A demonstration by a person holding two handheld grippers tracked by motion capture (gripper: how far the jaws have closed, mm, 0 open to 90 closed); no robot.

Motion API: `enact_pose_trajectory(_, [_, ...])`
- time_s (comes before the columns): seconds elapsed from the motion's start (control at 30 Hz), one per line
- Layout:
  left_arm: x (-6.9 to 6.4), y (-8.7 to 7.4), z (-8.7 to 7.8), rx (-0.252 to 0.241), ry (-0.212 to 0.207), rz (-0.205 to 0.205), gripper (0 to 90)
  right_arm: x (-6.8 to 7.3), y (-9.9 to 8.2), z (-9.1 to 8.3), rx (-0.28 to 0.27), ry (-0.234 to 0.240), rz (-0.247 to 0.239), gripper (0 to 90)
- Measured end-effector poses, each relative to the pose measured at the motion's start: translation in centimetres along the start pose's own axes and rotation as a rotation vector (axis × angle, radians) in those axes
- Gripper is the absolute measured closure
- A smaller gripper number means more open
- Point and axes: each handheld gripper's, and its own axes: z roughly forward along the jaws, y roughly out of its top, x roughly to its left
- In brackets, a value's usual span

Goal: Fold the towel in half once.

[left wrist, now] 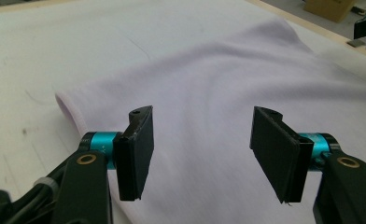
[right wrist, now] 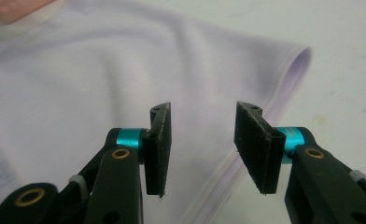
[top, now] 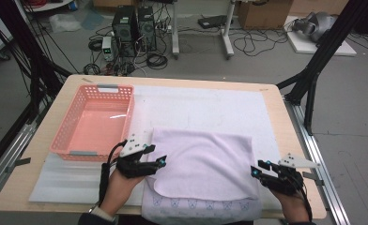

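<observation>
A pale lilac cloth (top: 203, 164) lies folded over on the white mat (top: 210, 105), with its patterned lower layer showing along the near table edge. My left gripper (top: 156, 154) hovers at the cloth's left edge, open, with nothing between its pads. In the left gripper view the open left gripper (left wrist: 202, 149) looks across the cloth (left wrist: 209, 79) and its rolled fold edge. My right gripper (top: 261, 168) stands open by the cloth's near right corner. In the right gripper view the open right gripper (right wrist: 202, 144) straddles the cloth's (right wrist: 78, 79) hem, without pressing on it.
A pink plastic basket (top: 127, 117) stands on the mat's left side, just beyond my left gripper. The wooden table's (top: 276, 101) right edge runs close to my right hand. Computers and cables lie on the floor behind the table.
</observation>
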Motion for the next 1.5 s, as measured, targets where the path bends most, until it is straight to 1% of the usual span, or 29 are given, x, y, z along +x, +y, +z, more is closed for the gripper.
enact_pose_trajectory(0.03, [0.3,0.4,0.7,-0.001,0.003,-0.007,39.4,-0.4,0.5,0.8,0.001,-0.039,-0.006,51.2])
enact_pose_trajectory(0.1, [1.1,1.0,1.9,0.025,0.02,-0.026,37.9,-1.1,1.2,1.8,0.012,-0.081,0.0,50.2])
enact_pose_trajectory(0.13, [1.6,1.3,2.8,0.035,0.037,-0.041,35.5,-1.5,1.5,2.4,0.018,-0.101,0.005,49.2])
enact_pose_trajectory(0.2, [2.3,1.5,4.0,0.06,0.093,-0.073,32.8,-2.4,2.2,3.9,0.033,-0.131,0.017,48.7])
enact_pose_trajectory(0.27, [2.7,1.5,4.7,0.062,0.105,-0.094,32.8,-3.0,2.7,5.0,0.048,-0.145,0.025,47.4])
enact_pose_trajectory(0.33, [3.1,1.4,5.3,0.057,0.107,-0.091,32.9,-3.7,3.1,6.4,0.08,-0.16,0.029,44.9])
enact_pose_trajectory(0.4, [3.5,1.2,5.8,0.06,0.128,-0.101,33.1,-4.1,3.2,7.4,0.098,-0.171,0.048,43.6])
enact_pose_trajectory(0.47, [4.0,0.9,6.3,0.068,0.145,-0.113,34.2,-4.6,3.3,8.3,0.113,-0.185,0.068,42.7])
enact_pose_trajectory(0.53, [4.4,0.7,6.5,0.081,0.164,-0.124,34.4,-5.1,3.3,8.8,0.118,-0.184,0.085,42.7])
enact_pose_trajectory(0.6, [4.9,0.5,6.8,0.089,0.185,-0.15,34.2,-5.3,3.1,9.0,0.14,-0.171,0.1,45.9])
enact_pose_trajectory(0.67, [5.3,0.2,7.0,0.117,0.205,-0.156,34.3,-5.4,3.1,9.0,0.149,-0.171,0.092,48.3])
enact_pose_trajectory(0.73, [5.6,0.0,7.2,0.142,0.228,-0.176,34.4,-5.4,3.1,8.9,0.154,-0.174,0.071,52.5])
enact_pose_trajectory(0.8, [6.0,-0.3,7.3,0.146,0.25,-0.206,36.4,-5.4,3.1,8.7,0.166,-0.18,0.073,65.4])
enact_pose_trajectory(0.83, [6.2,-0.4,7.3,0.155,0.238,-0.22,36.8,-5.4,3.2,8.6,0.177,-0.182,0.084,73.5])
enact_pose_trajectory(0.87, [6.2,-0.6,7.3,0.156,0.238,-0.21,39.2,-5.5,3.3,8.5,0.183,-0.166,0.099,77.0])
enact_pose_trajectory(0.9, [6.2,-0.6,7.3,0.155,0.241,-0.201,40.8,-5.4,3.3,8.5,0.187,-0.162,0.097,79.9])
enact_pose_trajectory(0.97, [6.1,-0.7,7.2,0.16,0.241,-0.182,44.2,-5.1,3.4,8.6,0.189,-0.165,0.077,81.7])
enact_pose_trajectory(1.0, [6.0,-0.7,7.2,0.166,0.253,-0.153,48.3,-5.1,3.4,8.6,0.189,-0.165,0.076,81.9])
enact_pose_trajectory(1.03, [6.0,-0.7,7.2,0.169,0.257,-0.143,54.6,-5.1,3.4,8.6,0.186,-0.16,0.082,82.5])
enact_pose_trajectory(1.07, [6.0,-0.7,7.1,0.174,0.241,-0.144,61.9,-5.1,3.4,8.6,0.186,-0.155,0.086,83.7])
enact_pose_trajectory(1.1, [6.1,-0.7,7.0,0.174,0.179,-0.157,73.3,-5.1,3.4,8.6,0.186,-0.151,0.082,84.9])
enact_pose_trajectory(1.13, [5.8,-0.7,7.1,0.18,0.196,-0.139,84.9,-5.2,3.4,8.6,0.185,-0.146,0.082,85.7])
enact_pose_trajectory(1.17, [5.6,-0.5,7.2,0.186,0.207,-0.119,85.5,-5.2,3.4,8.6,0.187,-0.143,0.086,86.1])
enact_pose_trajectory(1.23, [5.7,-0.5,7.1,0.156,0.229,-0.146,85.9,-5.4,3.4,8.5,0.183,-0.136,0.077,86.8])
enact_pose_trajectory(1.3, [5.8,-0.1,6.8,0.108,0.251,-0.164,86.1,-5.6,3.7,8.6,0.171,-0.152,0.052,87.1])
enact_pose_trajectory(1.33, [5.8,0.1,6.7,0.084,0.256,-0.173,86.2,-5.7,3.9,8.6,0.164,-0.154,0.054,87.1])
enact_pose_trajectory(1.4, [5.8,0.9,6.6,0.048,0.278,-0.169,86.2,-6.0,4.4,8.7,0.148,-0.162,0.046,87.2])
enact_pose_trajectory(1.47, [6.0,1.8,6.5,0.015,0.283,-0.173,86.2,-6.4,5.2,8.7,0.119,-0.164,0.038,87.2])
enact_pose_trajectory(1.5, [6.2,2.1,6.5,-0.01,0.287,-0.187,86.2,-6.6,5.7,8.8,0.12,-0.168,0.039,87.2])
